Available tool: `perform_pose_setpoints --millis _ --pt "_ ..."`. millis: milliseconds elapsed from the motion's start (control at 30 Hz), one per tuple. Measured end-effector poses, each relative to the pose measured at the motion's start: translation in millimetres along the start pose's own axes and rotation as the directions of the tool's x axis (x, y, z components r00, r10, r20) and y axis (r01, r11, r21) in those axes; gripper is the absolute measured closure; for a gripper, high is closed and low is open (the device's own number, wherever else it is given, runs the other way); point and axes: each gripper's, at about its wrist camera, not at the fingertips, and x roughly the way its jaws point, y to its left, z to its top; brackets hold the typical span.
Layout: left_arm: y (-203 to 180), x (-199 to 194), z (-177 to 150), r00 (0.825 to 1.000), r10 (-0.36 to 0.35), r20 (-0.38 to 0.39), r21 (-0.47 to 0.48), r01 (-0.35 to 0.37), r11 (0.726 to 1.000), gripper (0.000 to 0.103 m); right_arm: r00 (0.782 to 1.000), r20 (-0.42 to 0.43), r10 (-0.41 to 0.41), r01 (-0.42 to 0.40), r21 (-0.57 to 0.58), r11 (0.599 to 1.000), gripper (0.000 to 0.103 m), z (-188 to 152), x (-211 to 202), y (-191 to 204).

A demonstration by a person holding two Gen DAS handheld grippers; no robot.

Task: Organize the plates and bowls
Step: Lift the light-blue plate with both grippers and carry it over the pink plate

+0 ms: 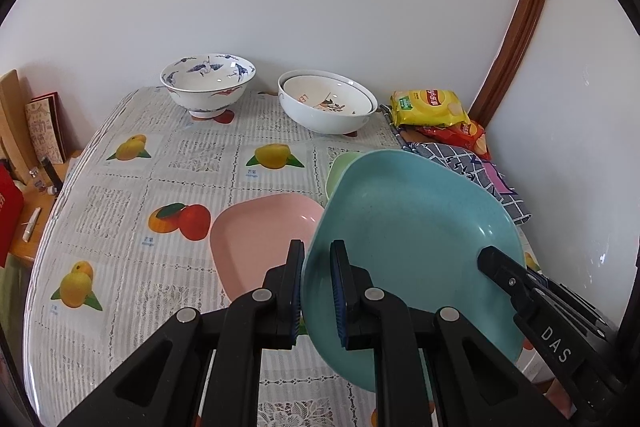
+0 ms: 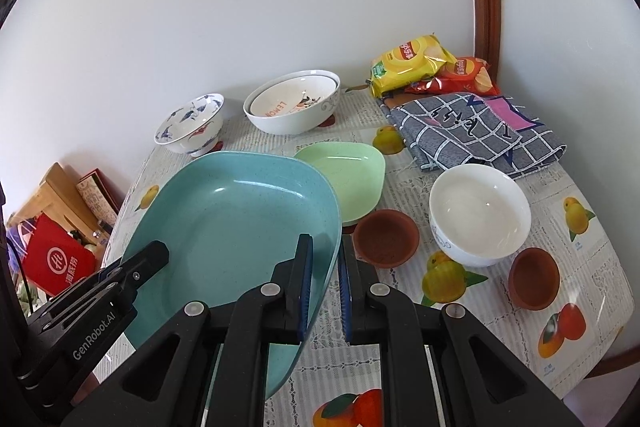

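Observation:
A large teal plate [image 1: 408,235] hangs tilted above the table, held by both grippers at opposite rims. My left gripper [image 1: 318,251] is shut on its left rim. My right gripper [image 2: 325,247] is shut on the right rim of the teal plate [image 2: 232,219]. Under and left of it lies a pink plate [image 1: 264,231]. A green plate [image 2: 348,175] sits just behind. At the back stand a blue-patterned bowl [image 1: 208,83] and two nested white bowls [image 1: 328,103]. A plain white bowl [image 2: 480,211] and two small brown dishes [image 2: 386,237] [image 2: 534,277] sit on the right.
Snack bags [image 2: 416,67] and a folded checked cloth [image 2: 476,131] lie at the back right by the wall. The table carries a fruit-print cloth [image 1: 132,195]. A lower wooden shelf with books and a red bag [image 2: 56,259] stands off the left edge.

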Motion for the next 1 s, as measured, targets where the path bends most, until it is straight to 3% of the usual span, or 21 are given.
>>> perform_pose_setpoints --millis 1000 --pt "42.7 34.0 -33.5 0.994 0.036 -0.099 -0.072 -0.044 0.996 0.090 0.993 -0.117 0.005 -0.010 -0.043 0.999 0.091 -34.0 46.8 25.5"
